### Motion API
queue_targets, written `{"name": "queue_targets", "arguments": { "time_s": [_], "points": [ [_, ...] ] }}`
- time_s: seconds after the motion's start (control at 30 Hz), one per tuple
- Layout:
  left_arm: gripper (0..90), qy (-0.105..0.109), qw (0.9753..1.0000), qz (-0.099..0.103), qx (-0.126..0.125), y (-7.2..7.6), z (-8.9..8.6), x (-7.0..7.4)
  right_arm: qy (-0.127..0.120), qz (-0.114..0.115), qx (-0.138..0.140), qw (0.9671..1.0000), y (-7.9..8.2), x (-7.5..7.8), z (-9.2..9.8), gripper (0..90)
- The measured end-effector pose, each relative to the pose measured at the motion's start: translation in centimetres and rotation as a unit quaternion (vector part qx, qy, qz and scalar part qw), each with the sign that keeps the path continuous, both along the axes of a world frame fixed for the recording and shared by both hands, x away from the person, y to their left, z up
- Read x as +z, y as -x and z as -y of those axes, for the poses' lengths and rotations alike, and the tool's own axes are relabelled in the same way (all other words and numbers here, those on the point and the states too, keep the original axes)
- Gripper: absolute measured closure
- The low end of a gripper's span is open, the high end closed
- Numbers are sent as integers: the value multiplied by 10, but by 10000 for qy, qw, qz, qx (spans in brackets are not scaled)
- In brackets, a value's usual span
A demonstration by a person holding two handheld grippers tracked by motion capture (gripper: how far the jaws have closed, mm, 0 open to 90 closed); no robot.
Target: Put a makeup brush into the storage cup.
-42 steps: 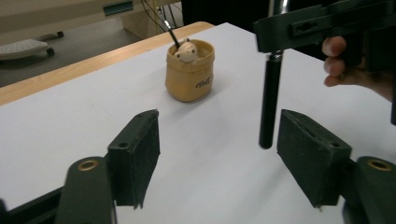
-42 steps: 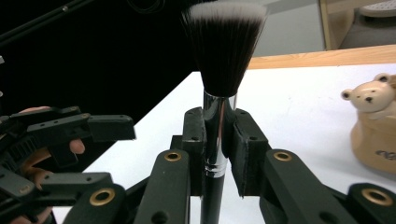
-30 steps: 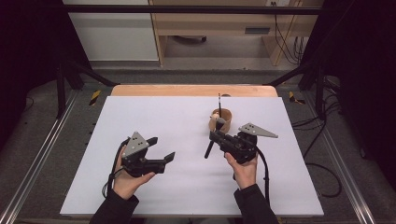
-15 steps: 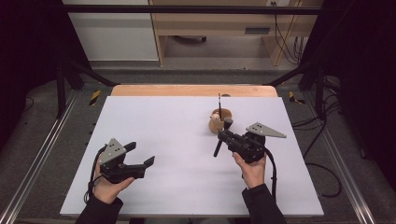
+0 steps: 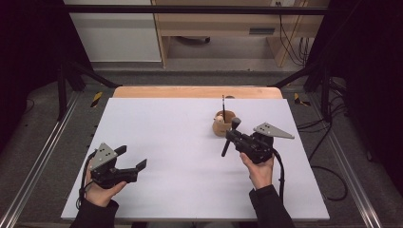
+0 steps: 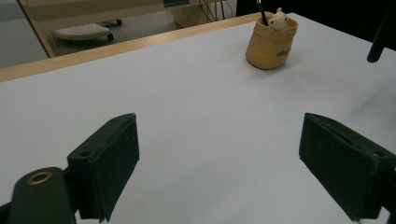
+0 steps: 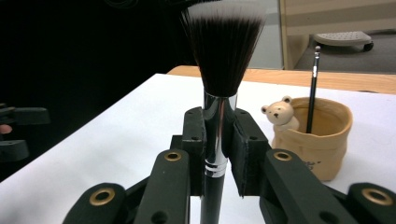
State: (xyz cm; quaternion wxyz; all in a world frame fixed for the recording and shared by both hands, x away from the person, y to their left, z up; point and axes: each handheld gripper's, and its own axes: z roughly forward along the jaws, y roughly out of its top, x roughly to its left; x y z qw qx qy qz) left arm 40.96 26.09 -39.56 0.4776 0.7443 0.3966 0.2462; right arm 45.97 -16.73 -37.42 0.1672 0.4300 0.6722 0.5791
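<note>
Our right hand-held gripper (image 5: 231,137) has its jaws clamped on the handle of a makeup brush (image 7: 218,84). In the right gripper view the two black pads press the brush's shiny metal collar from either side, the dark bristles with pale tips fanning out above them and the black handle running down below. From the high view we see the brush (image 5: 229,136) held tilted, its head up toward the far side and its handle end pointing down at the surface (image 5: 180,133) without our being able to tell whether it touches. Our right hand (image 5: 259,168) grips the tool from behind, with its grey plate out to the right.

Just beyond the brush sits a small tan holder (image 5: 223,124) shaped like a sack, with a little bear figure (image 7: 280,113) on its rim and a thin black stick (image 7: 313,88) standing upright inside it. The holder is near the gripper but apart from it.

Our left hand-held gripper (image 5: 129,159) is well away, at the near left of the white surface, held in our left hand (image 5: 102,190). Its jaws stand wide apart with nothing between them; in the left gripper view we look between them across bare surface to the holder (image 6: 271,42) in the far right corner.

A wooden edge (image 5: 197,91) runs along the far side of the surface.
</note>
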Motion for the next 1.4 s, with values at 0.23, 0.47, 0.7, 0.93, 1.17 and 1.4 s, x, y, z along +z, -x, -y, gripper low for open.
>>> {"name": "queue_targets", "arguments": {
  "time_s": [0.23, 0.47, 0.7, 0.93, 1.17, 1.4],
  "points": [
    [107, -15, 10000, -24, 94, 1, -10, -5, 124, 44, -137, 9998, -9, 3, 3, 774],
    [104, 10, 9999, 2, 102, 1, -16, -7, 224, 87, -297, 9993, -18, 8, 7, 774],
    [103, 1, 9999, -1, 140, 0, -18, -9, 339, 137, -509, 9980, -32, 13, 11, 774],
    [104, 17, 9999, -8, 141, 0, -18, -8, 451, 156, -644, 9968, -47, 14, 11, 774],
    [103, 3, 9999, -29, 126, -1, -18, -9, 515, 165, -763, 9956, -57, 14, 9, 773],
    [100, -12, 9999, -39, 105, -2, -18, -10, 535, 207, -900, 9943, -71, 20, 6, 773]
  ]
}}
